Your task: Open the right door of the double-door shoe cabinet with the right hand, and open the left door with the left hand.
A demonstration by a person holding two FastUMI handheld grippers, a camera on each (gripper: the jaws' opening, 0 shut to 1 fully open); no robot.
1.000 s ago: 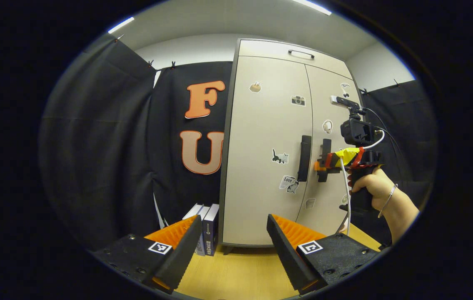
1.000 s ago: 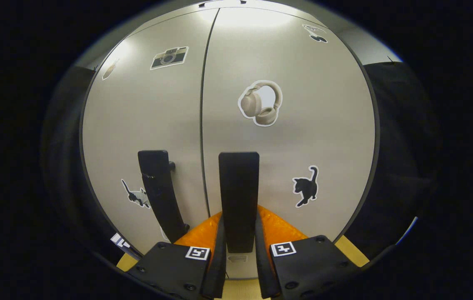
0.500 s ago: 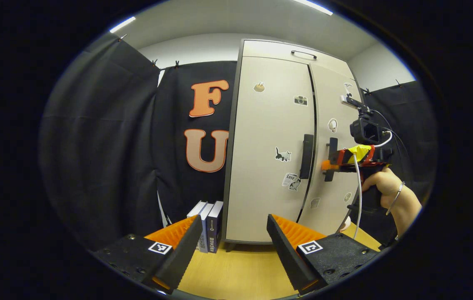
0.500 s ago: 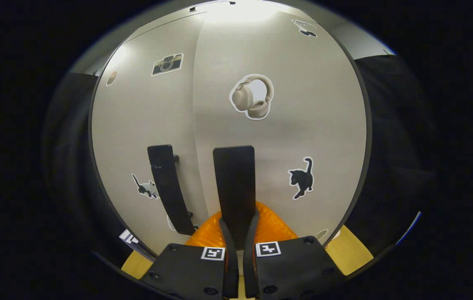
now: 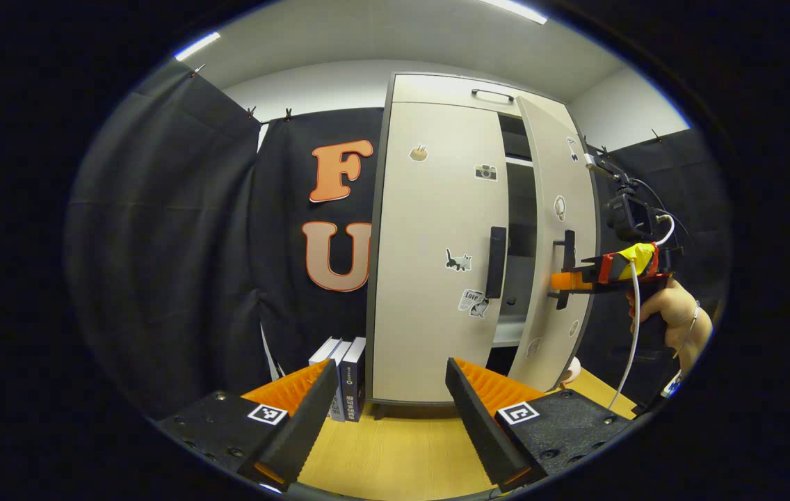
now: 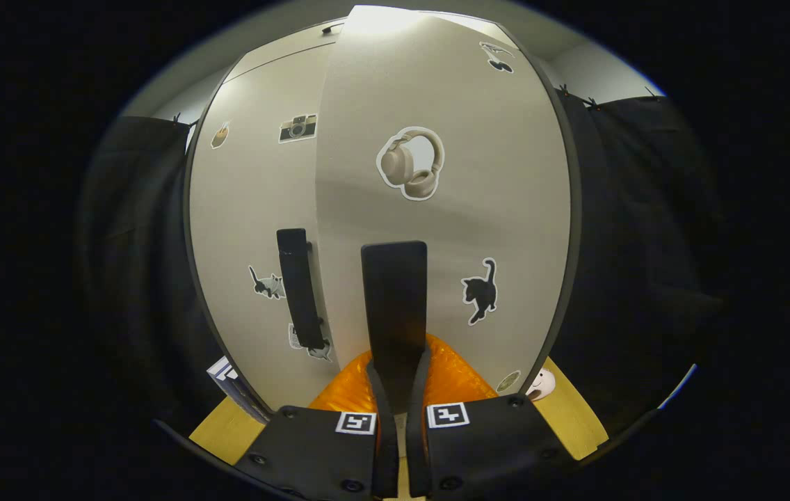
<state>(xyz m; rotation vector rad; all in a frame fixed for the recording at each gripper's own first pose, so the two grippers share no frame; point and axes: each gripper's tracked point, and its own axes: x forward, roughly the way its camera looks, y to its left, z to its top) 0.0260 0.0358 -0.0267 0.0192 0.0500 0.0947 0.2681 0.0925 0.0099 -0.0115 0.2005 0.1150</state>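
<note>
1. The right gripper [image 6: 395,417] is pinching the right door handle [image 6: 395,306]; both fingers press against the sides of the upright black bar, seen straight ahead in the right gripper view.
2. In the left gripper view, that same right gripper [image 5: 562,280] shows far ahead and to the right, held by a hand [image 5: 670,316], clamped on the handle of the right door [image 5: 558,236].
3. The right door stands swung partly out from the shoe cabinet [image 5: 437,90], with a dark gap between it and the left door [image 5: 430,264].
4. Through the gap, pale shelves [image 5: 510,334] show inside the cabinet; what lies on them cannot be told.
5. The left door is flush and closed, its handle [image 5: 496,262] untouched.
6. The left gripper [image 5: 388,403] has its fingers spread wide, holding nothing, well back from the cabinet above the wooden table [image 5: 395,452].
7. Books [image 5: 345,376] stand upright just beside the cabinet's left side, ahead of the left gripper's left finger.
</note>
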